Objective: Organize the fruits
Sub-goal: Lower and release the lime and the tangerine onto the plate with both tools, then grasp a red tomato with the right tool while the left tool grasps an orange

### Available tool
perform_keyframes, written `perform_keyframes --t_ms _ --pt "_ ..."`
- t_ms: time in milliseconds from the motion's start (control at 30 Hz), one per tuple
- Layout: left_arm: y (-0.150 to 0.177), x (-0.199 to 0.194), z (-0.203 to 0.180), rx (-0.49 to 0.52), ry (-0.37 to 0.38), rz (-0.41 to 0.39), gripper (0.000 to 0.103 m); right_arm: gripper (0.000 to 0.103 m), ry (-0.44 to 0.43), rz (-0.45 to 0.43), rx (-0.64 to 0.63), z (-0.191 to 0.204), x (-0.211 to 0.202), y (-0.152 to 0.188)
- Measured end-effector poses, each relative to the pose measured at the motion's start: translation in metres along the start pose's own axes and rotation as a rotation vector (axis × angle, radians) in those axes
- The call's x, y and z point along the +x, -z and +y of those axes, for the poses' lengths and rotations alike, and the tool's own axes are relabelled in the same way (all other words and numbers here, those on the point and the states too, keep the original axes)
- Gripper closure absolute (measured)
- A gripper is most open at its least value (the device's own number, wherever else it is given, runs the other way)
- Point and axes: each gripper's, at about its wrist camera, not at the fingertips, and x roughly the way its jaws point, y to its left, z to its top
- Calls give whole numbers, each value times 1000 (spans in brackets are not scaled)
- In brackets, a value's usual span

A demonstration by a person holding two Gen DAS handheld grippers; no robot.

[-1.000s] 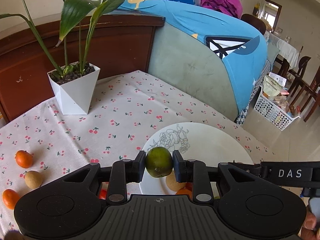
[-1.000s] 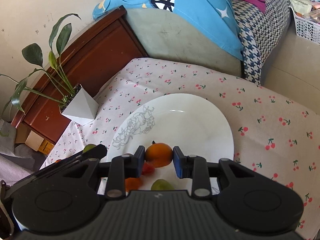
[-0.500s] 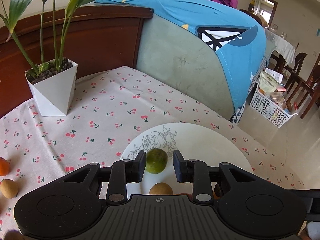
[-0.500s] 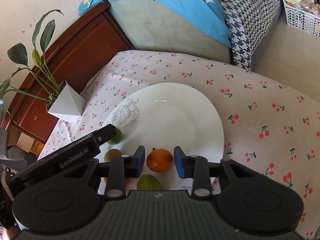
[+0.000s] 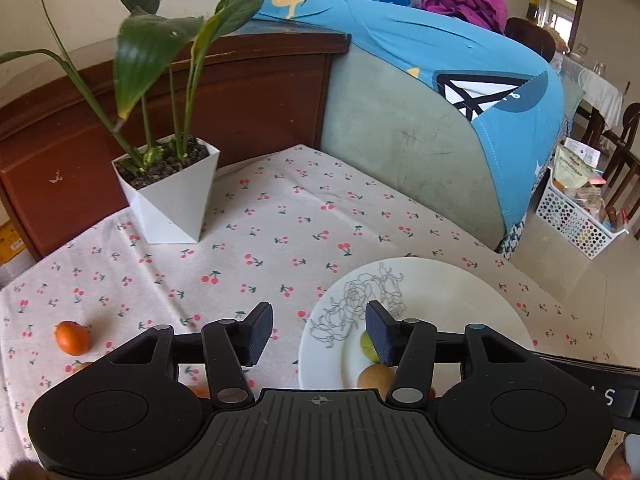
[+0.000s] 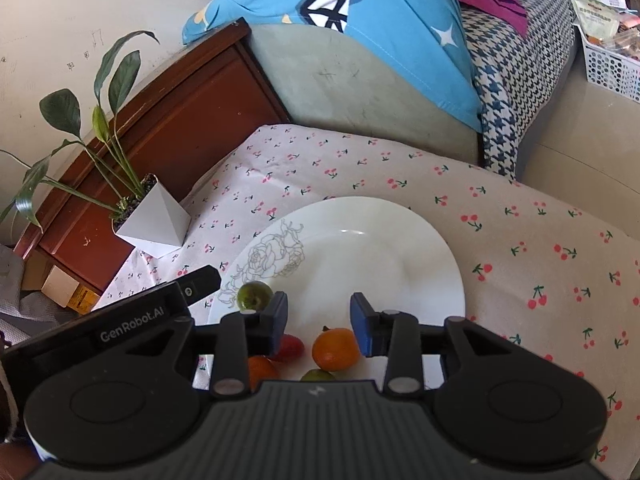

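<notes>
White porcelain is filling the lower right of the left wrist view: the plate [image 5: 448,300] is lying on the cherry-print cloth [image 5: 260,240] that is covering the desk; the left gripper [image 5: 320,330] is hanging above the plate's left edge with its jaws standing apart, having just been opening, and nothing is sitting between them; the green fruit [image 5: 370,350] is lying on the plate, peeking out from behind the right jaw, and a brownish fruit [image 5: 376,376] is resting just below it; a small orange [image 5: 72,338] is lying on the cloth well to the left, apart from the jaws; a white plant pot [image 5: 172,200] is standing farther back.

In the right wrist view, the right gripper [image 6: 319,318] is hovering over the near part of the plate [image 6: 380,248], its jaws having just been opening and now standing clear; an orange fruit [image 6: 335,349] is lying on the plate just below the gap, closer to the right jaw, touched by neither pad; a red fruit [image 6: 290,348] is lying beside the left jaw; the green fruit [image 6: 254,296] is sitting near the rose drawing, just beyond the left jaw.
</notes>
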Motion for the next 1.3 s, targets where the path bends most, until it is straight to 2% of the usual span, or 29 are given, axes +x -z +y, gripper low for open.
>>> perform_keyframes --t_ms 300,467,533,567,900,1100,1233,1300 --pt "3 -21 35 -4 -74 39 52 67 -89 22 -100 27 3 11" --pt "5 -33 59 -22 -87 57 52 67 -147 43 -177 47 6 19" --pt "6 -37 69 -31 -102 58 46 67 -165 48 -206 55 8 23" --pt "7 -39 74 -35 -111 56 43 67 -172 49 -222 59 9 24" --pt "22 -46 125 -79 -165 92 43 67 -219 84 -334 86 25 40" --pt "33 -46 165 -179 -209 120 43 67 -234 105 -381 98 36 47" --pt "43 -41 185 -292 -190 165 44 67 -222 107 -431 107 44 53" --pt "47 -38 189 -311 -182 180 44 67 -213 111 -449 111 49 55"
